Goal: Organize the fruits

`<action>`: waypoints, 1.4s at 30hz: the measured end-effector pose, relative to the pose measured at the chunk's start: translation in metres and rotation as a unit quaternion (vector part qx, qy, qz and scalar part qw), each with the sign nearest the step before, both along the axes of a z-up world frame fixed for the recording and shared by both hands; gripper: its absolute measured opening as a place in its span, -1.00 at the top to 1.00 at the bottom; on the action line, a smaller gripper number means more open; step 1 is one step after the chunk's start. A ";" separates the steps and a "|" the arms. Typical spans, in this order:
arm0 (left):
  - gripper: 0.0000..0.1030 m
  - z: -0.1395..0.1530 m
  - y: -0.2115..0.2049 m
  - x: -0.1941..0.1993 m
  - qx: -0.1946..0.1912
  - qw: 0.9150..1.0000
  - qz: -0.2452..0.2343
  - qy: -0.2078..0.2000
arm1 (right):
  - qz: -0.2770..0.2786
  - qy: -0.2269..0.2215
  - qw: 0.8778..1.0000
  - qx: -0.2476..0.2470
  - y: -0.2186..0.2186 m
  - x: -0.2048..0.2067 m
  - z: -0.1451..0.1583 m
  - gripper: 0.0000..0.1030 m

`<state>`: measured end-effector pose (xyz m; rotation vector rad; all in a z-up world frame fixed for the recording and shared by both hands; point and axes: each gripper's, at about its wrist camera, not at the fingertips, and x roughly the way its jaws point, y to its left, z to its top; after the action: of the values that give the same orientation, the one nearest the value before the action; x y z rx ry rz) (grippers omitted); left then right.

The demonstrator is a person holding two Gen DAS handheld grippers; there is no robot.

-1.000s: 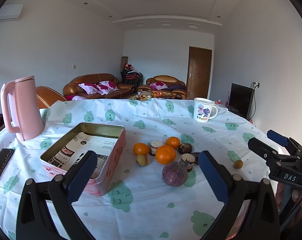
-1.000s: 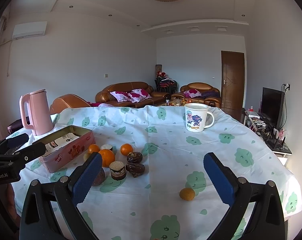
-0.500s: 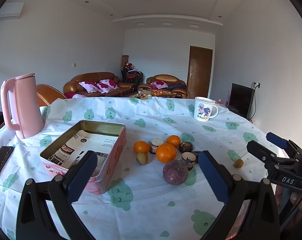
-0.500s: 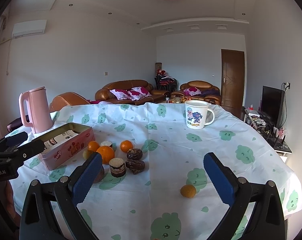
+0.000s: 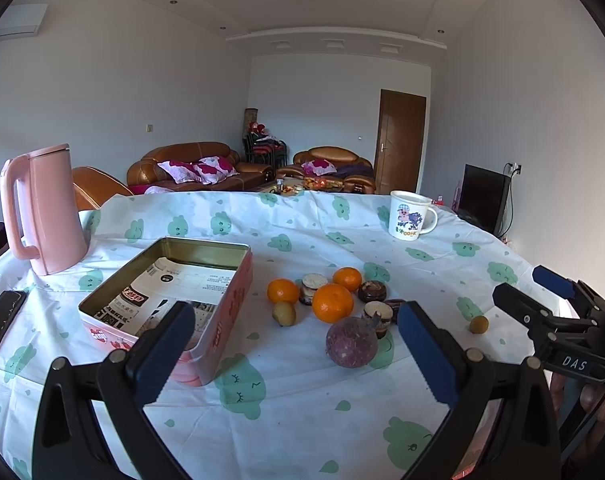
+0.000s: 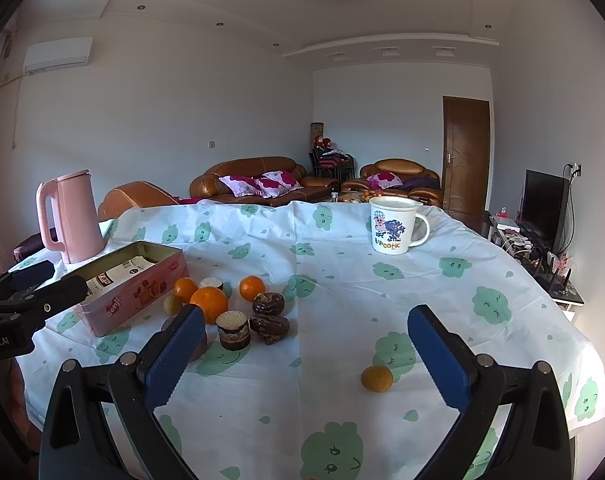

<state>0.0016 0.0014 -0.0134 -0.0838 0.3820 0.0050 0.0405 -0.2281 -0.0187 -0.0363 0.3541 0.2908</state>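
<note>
On the cloth-covered table (image 5: 302, 420), both my tools hung above the near edge with nothing between their pads. Left gripper (image 5: 298, 354): jaws spread wide, empty. Right gripper (image 6: 306, 354): same, wide apart and empty.

Fruit cluster lay ahead of the left gripper and slightly to its right: purple fruit (image 5: 351, 342) nearest, then the big orange (image 5: 332, 303), two smaller oranges (image 5: 283, 291) (image 5: 347, 279), and a small yellow-green fruit (image 5: 284, 313). Brown round pieces (image 5: 377, 313) sat mixed in among them; could not tell what they were. All roundish, so no long axis to align on.

One small orange fruit (image 6: 377, 378) lay alone, well apart from the cluster, just ahead of the right gripper and near its right pad. My judgement: right hand nearer for that one, left hand for the cluster.

Pink tin (image 5: 226, 320) stood open, just left of the cluster; it held only printed paper (image 5: 174, 288), no fruit. Mug (image 6: 394, 225) stood far back; contents hidden. Pink kettle (image 5: 42, 210) stood beyond the tin, lid shut.
</note>
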 end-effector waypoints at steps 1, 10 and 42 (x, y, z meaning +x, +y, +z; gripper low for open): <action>-1.00 -0.001 0.000 0.000 0.000 1.000 0.000 0.001 | 0.000 0.001 1.000 0.000 0.000 0.000 0.000 -0.98; -1.00 -0.005 -0.002 0.001 0.000 1.000 0.000 0.003 | -0.001 0.004 1.000 0.000 -0.001 0.001 -0.002 -0.98; -1.00 -0.033 -0.031 0.036 0.018 0.997 -0.043 0.060 | -0.036 0.049 0.998 -0.009 -0.030 0.028 -0.037 -0.98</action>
<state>0.0374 -0.0299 -0.0463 -0.0308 0.5042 -0.0691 0.0686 -0.2585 -0.0561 -0.0270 0.4545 0.2189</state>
